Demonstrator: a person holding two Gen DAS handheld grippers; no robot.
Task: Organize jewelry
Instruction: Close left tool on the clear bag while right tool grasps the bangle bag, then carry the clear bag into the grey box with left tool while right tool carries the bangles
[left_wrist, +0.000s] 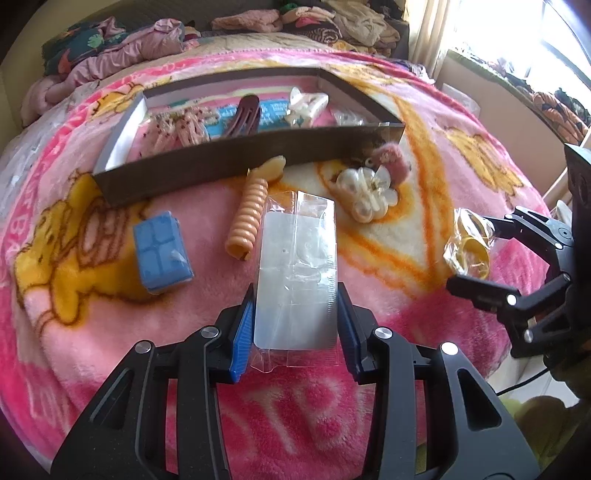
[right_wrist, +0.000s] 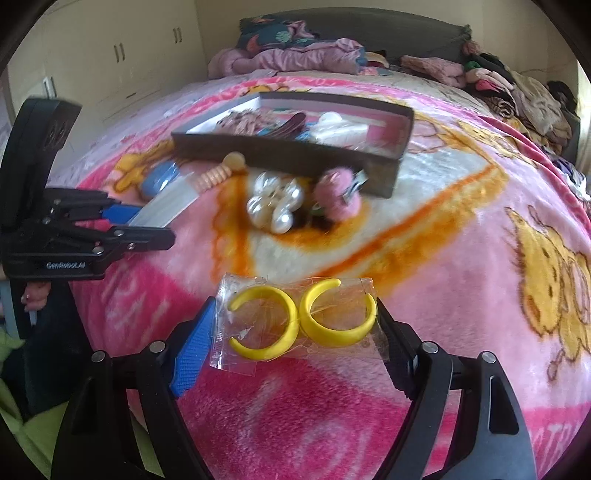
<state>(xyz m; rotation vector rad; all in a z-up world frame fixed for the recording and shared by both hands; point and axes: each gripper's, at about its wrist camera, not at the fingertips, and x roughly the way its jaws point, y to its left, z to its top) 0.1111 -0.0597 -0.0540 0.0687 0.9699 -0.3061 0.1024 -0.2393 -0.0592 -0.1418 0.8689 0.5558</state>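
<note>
My left gripper (left_wrist: 295, 291) is shut on a clear packet with a white card (left_wrist: 297, 280), its blue pads pressing both long edges. From the right wrist view that packet (right_wrist: 162, 210) sticks out of the left gripper (right_wrist: 155, 225). My right gripper (right_wrist: 295, 310) is shut on a clear bag of two yellow hoop earrings (right_wrist: 303, 321), also seen as the bag (left_wrist: 469, 247) at the far right. Behind stands a dark open box (left_wrist: 240, 162) holding a brown clip (left_wrist: 242, 116), a white clip (left_wrist: 306, 105) and pink pieces.
On the pink blanket (left_wrist: 110, 332) before the box lie a blue packet (left_wrist: 162, 251), an orange spiral hair tie (left_wrist: 249, 218), a pearl flower clip (left_wrist: 365, 195) and a pink fuzzy piece (left_wrist: 391, 160). Piled clothes (left_wrist: 258, 18) line the bed's far end. Cupboards (right_wrist: 110, 55) stand at the left.
</note>
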